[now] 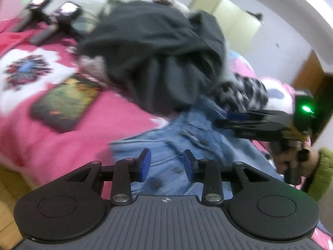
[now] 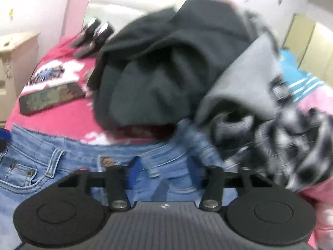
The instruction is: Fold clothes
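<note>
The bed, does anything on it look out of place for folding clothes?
Yes. A phone lies on the pink bedspread beside the jeans and dark clothes heap, where spread clothing could cover it.

Bare pink bedspread [image 1: 52, 141] lies open at 9 o'clock of the jeans [image 1: 187, 145], up to the phone [image 1: 66, 102] at 10. A dark clothes heap [image 1: 158, 58] blocks 12, patterned cloth [image 2: 291, 145] blocks 2, and two spare grippers [image 1: 52, 14] sit far off at 11.
</note>
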Motion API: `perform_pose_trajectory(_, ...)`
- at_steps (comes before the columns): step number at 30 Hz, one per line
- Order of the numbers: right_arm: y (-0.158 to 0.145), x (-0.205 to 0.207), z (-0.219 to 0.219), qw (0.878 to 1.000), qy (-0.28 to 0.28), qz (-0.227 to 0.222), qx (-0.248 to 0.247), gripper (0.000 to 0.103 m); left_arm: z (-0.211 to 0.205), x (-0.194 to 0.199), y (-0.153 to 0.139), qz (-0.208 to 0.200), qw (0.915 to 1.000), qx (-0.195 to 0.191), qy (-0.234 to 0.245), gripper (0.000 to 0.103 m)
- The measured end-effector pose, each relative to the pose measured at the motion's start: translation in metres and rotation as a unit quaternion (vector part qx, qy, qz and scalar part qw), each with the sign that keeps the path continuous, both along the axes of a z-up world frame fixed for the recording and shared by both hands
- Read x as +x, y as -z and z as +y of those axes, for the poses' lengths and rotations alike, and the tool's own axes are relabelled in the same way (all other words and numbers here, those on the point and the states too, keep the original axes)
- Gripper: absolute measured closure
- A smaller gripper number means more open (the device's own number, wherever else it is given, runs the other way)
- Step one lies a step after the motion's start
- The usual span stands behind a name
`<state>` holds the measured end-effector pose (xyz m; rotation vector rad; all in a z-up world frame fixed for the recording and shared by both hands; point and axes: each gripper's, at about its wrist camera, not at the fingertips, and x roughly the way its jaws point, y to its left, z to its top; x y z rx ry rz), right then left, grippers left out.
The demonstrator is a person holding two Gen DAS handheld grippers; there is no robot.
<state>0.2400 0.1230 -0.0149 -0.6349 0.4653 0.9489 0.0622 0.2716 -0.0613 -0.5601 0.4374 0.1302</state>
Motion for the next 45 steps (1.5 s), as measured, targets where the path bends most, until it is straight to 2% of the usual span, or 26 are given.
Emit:
perform_pose_trajectory(3, 0.017, 0.006, 0.019, 1.0, -0.006, 0.014, -0.022, 0.07, -0.004, 0.022, 0.0, 0.006, 0.9999, -0.003, 0.015, 0.07)
perform_pose_trajectory(7, 0.026, 0.018, 0.03, 0.999, -0.004, 0.031, -0.033, 0.07, -0.006, 0.049, 0.007, 0.024, 0.9994, -0.009, 0.022, 0.07)
perform_pose_trajectory(9, 0.029, 0.025, 0.033, 0.999, 0.0, 0.041, -0.033, 0.07, -0.008, 0.054, 0.008, 0.027, 0.9994, -0.002, 0.021, 0.07)
perform_pose_trajectory(13, 0.027, 0.039, 0.033, 0.995, 0.013, 0.091, -0.03, 0.07, -0.008, 0.054, 0.01, 0.032, 0.9992, -0.001, 0.026, 0.07)
perform_pose_trajectory(15, 0.027, 0.043, 0.032, 0.994, 0.016, 0.105, -0.03, 0.07, -0.007, 0.051, 0.011, 0.028, 0.9991, -0.015, 0.029, 0.07)
perform_pose_trajectory(18, 0.033, 0.043, 0.037, 0.994, 0.021, 0.097, -0.037, 0.07, -0.006, 0.053, 0.013, 0.021, 0.9989, -0.032, 0.029, 0.071)
perform_pose_trajectory(20, 0.037, 0.042, 0.041, 0.995, 0.024, 0.091, -0.042, 0.071, -0.006, 0.057, 0.016, 0.013, 0.999, -0.036, 0.021, 0.076)
perform_pose_trajectory(21, 0.038, 0.039, 0.044, 0.995, 0.026, 0.081, -0.046, 0.072, -0.006, 0.059, 0.017, 0.009, 0.9991, -0.038, 0.016, 0.083)
perform_pose_trajectory(24, 0.042, 0.026, 0.054, 0.997, 0.022, 0.03, -0.068, 0.087, -0.004, 0.064, 0.023, -0.006, 0.9986, -0.052, 0.003, 0.094)
perform_pose_trajectory(28, 0.044, 0.005, 0.06, 0.992, 0.004, -0.045, -0.115, 0.09, 0.011, 0.06, 0.031, -0.037, 0.9927, -0.115, -0.008, 0.095)
perform_pose_trajectory(30, 0.044, 0.0, 0.059, 0.989, -0.009, -0.06, -0.134, 0.089, 0.017, 0.059, 0.035, -0.048, 0.9885, -0.143, -0.011, 0.095)
perform_pose_trajectory(34, 0.044, -0.005, 0.059, 0.982, -0.042, -0.079, -0.166, 0.088, 0.023, 0.058, 0.04, -0.053, 0.9832, -0.174, -0.005, 0.095)
perform_pose_trajectory(39, 0.055, -0.005, 0.067, 0.979, -0.038, -0.119, -0.162, 0.088, 0.028, 0.054, 0.043, -0.09, 0.9727, -0.213, -0.015, 0.096)
perform_pose_trajectory(45, 0.067, -0.01, 0.07, 0.975, -0.028, -0.163, -0.147, 0.089, 0.031, 0.055, 0.046, -0.108, 0.9647, -0.239, -0.026, 0.096)
